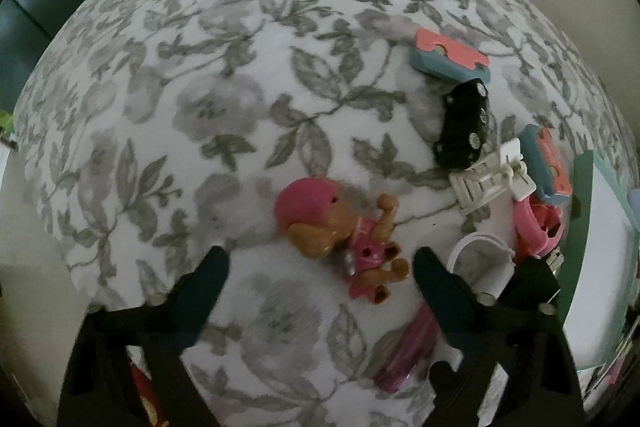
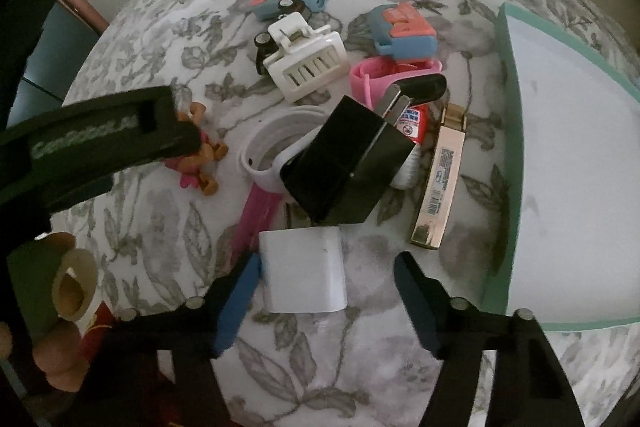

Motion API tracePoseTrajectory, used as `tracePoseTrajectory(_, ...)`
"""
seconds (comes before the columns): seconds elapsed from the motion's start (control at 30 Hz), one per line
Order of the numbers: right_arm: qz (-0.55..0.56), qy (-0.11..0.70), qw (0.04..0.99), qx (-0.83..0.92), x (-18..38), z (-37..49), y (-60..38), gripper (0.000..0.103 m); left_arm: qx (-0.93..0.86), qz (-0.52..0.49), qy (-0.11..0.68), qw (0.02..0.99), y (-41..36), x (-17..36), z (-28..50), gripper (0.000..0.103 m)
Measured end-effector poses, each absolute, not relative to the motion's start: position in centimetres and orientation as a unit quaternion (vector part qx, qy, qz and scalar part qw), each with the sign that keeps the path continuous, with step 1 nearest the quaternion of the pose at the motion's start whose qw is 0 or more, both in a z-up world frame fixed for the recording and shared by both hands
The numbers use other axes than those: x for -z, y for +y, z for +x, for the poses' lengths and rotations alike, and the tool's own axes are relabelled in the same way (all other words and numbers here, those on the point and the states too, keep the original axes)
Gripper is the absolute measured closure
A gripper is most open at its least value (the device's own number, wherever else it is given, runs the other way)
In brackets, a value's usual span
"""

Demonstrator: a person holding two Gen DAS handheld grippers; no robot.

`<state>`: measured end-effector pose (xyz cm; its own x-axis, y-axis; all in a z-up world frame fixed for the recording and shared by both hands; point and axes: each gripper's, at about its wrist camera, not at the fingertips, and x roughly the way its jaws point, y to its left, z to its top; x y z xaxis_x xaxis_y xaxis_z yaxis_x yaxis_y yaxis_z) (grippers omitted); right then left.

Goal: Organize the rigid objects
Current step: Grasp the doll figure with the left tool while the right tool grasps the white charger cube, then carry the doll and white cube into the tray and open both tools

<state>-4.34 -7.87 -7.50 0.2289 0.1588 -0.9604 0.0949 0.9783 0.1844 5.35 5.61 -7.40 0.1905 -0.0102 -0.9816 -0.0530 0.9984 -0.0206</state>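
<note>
The tidy-up looks like it has only just begun. The toys and small things lie in a heap on the flowery cloth (image 2: 168, 227), and the green box (image 2: 510, 131) beside them looks empty inside, as far as can be seen. So nearly all the work is left.

The left gripper (image 1: 320, 259) points down over the dog toy (image 1: 344, 231), a little brown pup with a pink hat. Its fingers are wide. The pup lies between them, but the fingers do not press on it.

The right gripper (image 2: 326, 267) points down over the white block (image 2: 302, 271). Its fingers are partly open. The left one sits right at the block's edge and the right one is apart from it, so the block is not held yet.

Behind the white block is the heap: a black plug (image 2: 348, 171), a white band (image 2: 260, 155), a white clip (image 2: 308, 61), a black car (image 1: 464, 123), two pink and blue toys (image 2: 404, 31), a pink strap (image 2: 380, 77) and a gold tube (image 2: 440, 179). The green box sits just beside the heap.

My guess is that each hand will grab its thing first, then carry it to the box.
</note>
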Motion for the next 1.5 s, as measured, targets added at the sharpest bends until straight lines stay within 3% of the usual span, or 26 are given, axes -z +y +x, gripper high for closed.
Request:
tracePoseTrajectory(0.2,0.067,0.627,0.776,-0.012,8.1,-4.2,-7.0,0.037,0.0,-0.022,0.639,0.769,4.3,8.8,6.3,0.035)
tracePoseTrajectory(0.43,0.028,0.625,0.78,-0.007,8.6,-3.8,-5.6,0.039,0.005,-0.009,0.63,0.776,4.5,9.4,6.3,0.039)
tracePoseTrajectory(0.57,0.026,0.623,0.782,-0.003,8.7,-3.8,-5.3,0.052,0.007,-0.009,0.632,0.775,4.1,9.1,6.0,0.039)
tracePoseTrajectory(0.67,0.031,0.623,0.781,-0.006,8.8,-3.7,-5.1,0.056,0.01,-0.01,0.63,0.777,4.4,8.5,5.6,0.043)
tracePoseTrajectory(0.7,0.032,0.624,0.781,-0.007,8.9,-3.7,-5.1,0.056,0.014,-0.012,0.63,0.777,4.3,8.1,5.2,0.065)
tracePoseTrajectory(1.0,0.091,0.623,0.777,-0.02,7.4,-4.4,-7.9,0.058,0.031,-0.03,0.62,0.783,4.5,5.7,4.0,0.066)
tracePoseTrajectory(1.5,0.208,0.545,0.812,-0.022,1.3,-5.8,-12.6,0.058,0.083,-0.021,0.534,0.841,2.3,-1.1,1.8,0.066)
